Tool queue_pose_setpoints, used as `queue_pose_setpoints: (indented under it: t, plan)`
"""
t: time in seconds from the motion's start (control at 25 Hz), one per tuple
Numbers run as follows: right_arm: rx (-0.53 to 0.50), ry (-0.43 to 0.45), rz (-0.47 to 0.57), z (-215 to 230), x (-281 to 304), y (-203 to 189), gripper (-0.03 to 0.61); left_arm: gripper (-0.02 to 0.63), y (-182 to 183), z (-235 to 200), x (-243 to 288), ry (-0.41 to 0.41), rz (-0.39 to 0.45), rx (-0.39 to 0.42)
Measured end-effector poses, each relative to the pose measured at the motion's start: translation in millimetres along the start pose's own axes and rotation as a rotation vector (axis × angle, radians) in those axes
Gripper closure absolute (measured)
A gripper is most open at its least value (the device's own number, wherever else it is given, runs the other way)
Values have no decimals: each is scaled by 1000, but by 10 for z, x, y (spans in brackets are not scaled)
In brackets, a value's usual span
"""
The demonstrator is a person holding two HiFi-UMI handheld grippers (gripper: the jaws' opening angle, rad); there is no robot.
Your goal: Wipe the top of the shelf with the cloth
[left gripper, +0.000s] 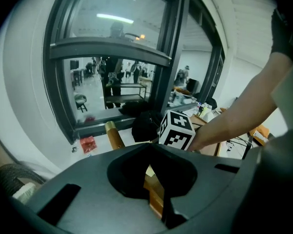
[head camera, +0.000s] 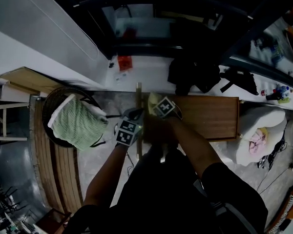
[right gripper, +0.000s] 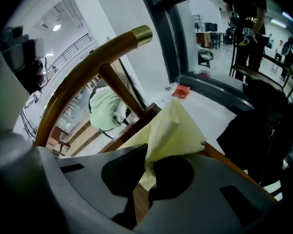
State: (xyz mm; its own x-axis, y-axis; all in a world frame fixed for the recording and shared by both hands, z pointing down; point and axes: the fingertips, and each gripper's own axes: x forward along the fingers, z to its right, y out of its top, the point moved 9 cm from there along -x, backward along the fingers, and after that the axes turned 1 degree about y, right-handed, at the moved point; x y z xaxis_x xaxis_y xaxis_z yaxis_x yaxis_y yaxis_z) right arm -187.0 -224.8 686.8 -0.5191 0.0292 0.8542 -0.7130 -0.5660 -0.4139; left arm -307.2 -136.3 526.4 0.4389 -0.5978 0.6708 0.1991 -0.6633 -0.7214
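The brown wooden shelf top (head camera: 210, 116) lies in front of me. A pale yellow cloth (head camera: 153, 101) sits bunched at the top's left end, with my right gripper (head camera: 163, 107) shut on it. In the right gripper view the cloth (right gripper: 171, 130) rises from the jaws over the wood (right gripper: 139, 199), beside a curved wooden rail (right gripper: 83, 82) with a brass tip. My left gripper (head camera: 128, 132) sits at the thin wooden rail (head camera: 138, 94) on the shelf's left edge. A strip of that wood (left gripper: 154, 191) runs between the left gripper's jaws, which look closed on it. The right gripper's marker cube (left gripper: 176, 130) shows just beyond it.
A dark round basket (head camera: 51, 106) holding a green cloth (head camera: 75, 123) stands to the left. Black clothing (head camera: 190, 74) and a red packet (head camera: 125, 62) lie on the white sill behind. A white bundle (head camera: 259, 135) sits at the right. A dark window frame (left gripper: 117, 50) is ahead.
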Motion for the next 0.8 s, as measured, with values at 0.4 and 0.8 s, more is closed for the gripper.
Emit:
queue_pose_setpoints:
  t: [0.4,0.8]
  plan:
    - [44,-15,8,451,-431,-524,548,607,224,491,445,-3,-35,6]
    - [69,-1,38,992,-999,-1205,548,607,347,1152,878,-2,-75,-14]
